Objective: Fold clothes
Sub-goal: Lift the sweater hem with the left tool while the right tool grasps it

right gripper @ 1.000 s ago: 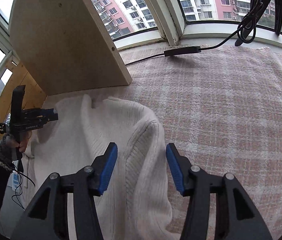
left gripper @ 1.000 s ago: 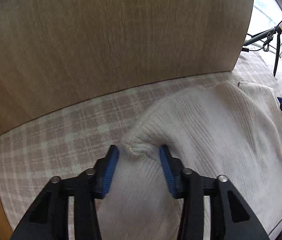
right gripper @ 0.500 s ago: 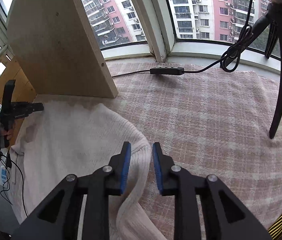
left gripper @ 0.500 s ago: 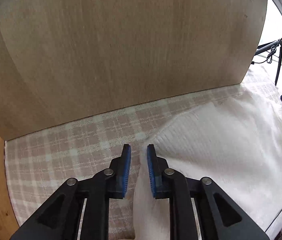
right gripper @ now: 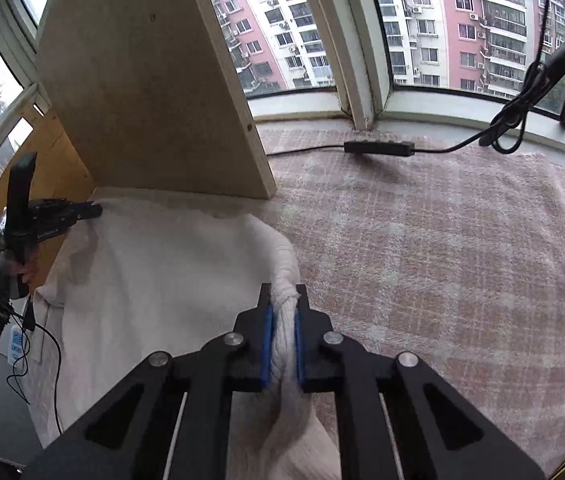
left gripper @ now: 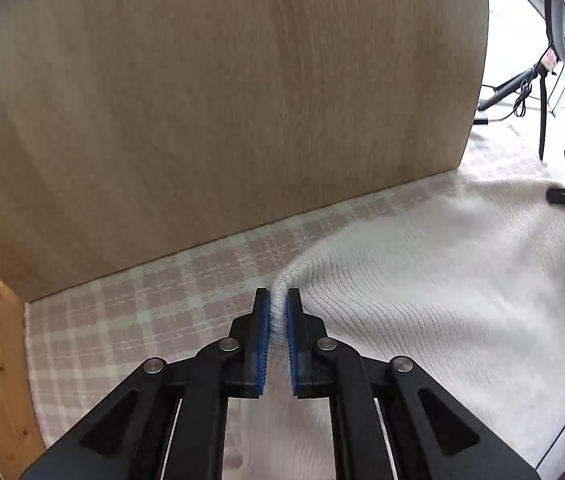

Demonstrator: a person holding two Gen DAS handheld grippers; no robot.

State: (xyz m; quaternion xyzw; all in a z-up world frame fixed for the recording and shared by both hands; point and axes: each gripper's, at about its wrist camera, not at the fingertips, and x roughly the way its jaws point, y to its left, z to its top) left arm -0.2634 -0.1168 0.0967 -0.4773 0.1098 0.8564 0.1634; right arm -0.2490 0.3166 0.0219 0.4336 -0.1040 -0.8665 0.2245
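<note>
Both sets of jaws had just closed, pinching knit that lay loose between them earlier.

Left wrist view: my left gripper [left gripper: 277,300] clamped the white sweater [left gripper: 422,264] on the plaid cloth [left gripper: 130,312] below the wooden board [left gripper: 202,100]. Right wrist view: my right gripper [right gripper: 283,295] clamped a bunched edge of it.

Sweater [left gripper: 422,280]: spread on the blanket [left gripper: 130,312], its far edge near the foot of the board [left gripper: 218,100].
Board: upright on the blanket, behind the sweater.
Left gripper [left gripper: 277,312]: at the sweater's left corner — a fold between its pads.
Right gripper [right gripper: 283,316]: at the sweater's right edge — a bunched fold between its pads.
Cable [right gripper: 378,147]: on the blanket behind and right of the board, before the window [right gripper: 422,24].
Bare blanket: right of the sweater in the right wrist view.
</note>
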